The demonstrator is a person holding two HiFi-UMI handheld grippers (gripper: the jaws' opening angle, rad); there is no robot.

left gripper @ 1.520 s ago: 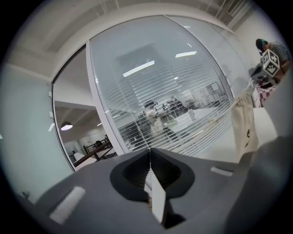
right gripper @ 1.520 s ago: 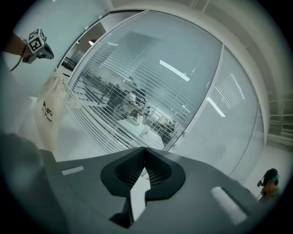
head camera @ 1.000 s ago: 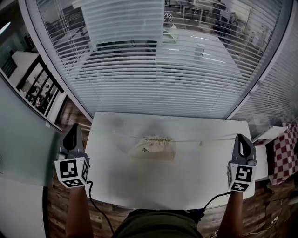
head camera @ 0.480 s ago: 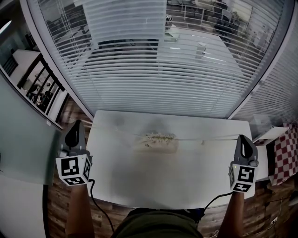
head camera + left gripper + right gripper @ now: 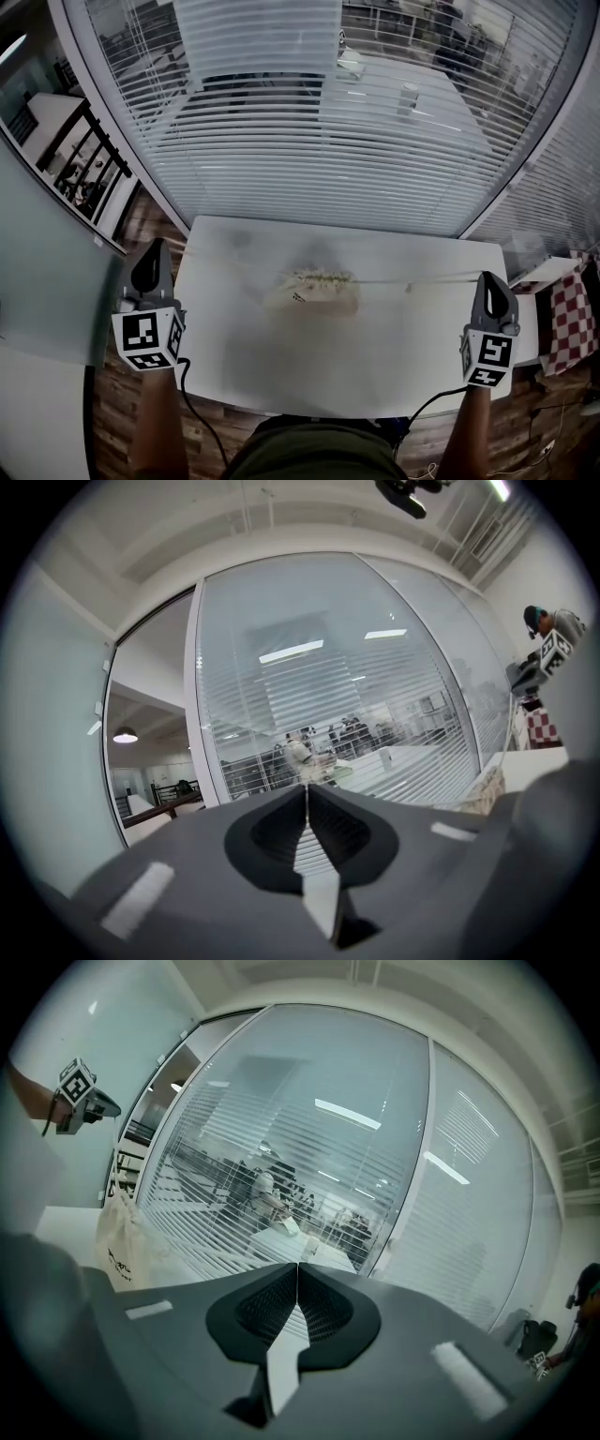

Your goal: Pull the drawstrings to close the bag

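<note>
Cream bag (image 5: 314, 295), mouth cinched, lies mid-table (image 5: 281, 375), drawstrings (image 5: 427, 277) stretched sideways.

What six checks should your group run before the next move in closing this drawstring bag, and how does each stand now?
1. Bag lies on the table, away from its edges: ok.
2. Top of the bag gathered tight: ok.
3. Left gripper shut: ok.
4. Right gripper shut: ok.
5. Right drawstring stretched from the bag toward the right gripper: ok.
6. Right drawstring actually pinched in the jaws: cannot tell.
</note>
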